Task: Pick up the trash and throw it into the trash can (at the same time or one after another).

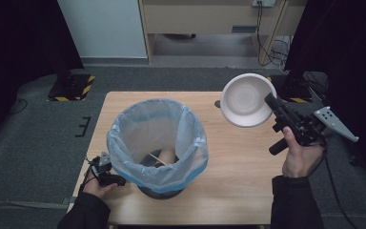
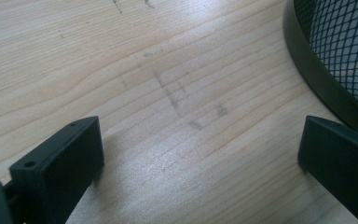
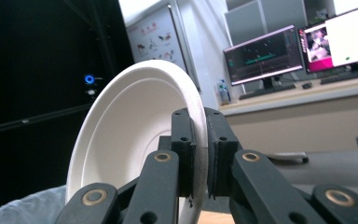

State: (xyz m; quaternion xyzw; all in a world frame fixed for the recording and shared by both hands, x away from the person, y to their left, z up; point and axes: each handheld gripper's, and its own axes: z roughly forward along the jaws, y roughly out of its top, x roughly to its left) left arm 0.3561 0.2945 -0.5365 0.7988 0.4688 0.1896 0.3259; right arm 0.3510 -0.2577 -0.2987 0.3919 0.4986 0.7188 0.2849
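A white paper bowl [image 1: 245,99] hangs tilted in the air over the table's far right part, its inside facing the camera. My right gripper [image 1: 271,101] is shut on its rim; in the right gripper view the two black jaws pinch the rim of the bowl [image 3: 130,140] between their pads [image 3: 184,149]. A black mesh bin lined with a pale blue bag [image 1: 157,143] stands at the table's middle, with a scrap and a stick lying inside. My left gripper [image 1: 106,167] rests low at the bin's left, jaws wide apart over bare wood [image 2: 177,112], beside the bin's black base [image 2: 321,84].
The wooden table [image 1: 238,176] has free surface to the right of the bin and in front of it. A small dark mark [image 1: 217,103] sits by the far edge. Dark curtains and floor stands flank the table; cables lie at the back right.
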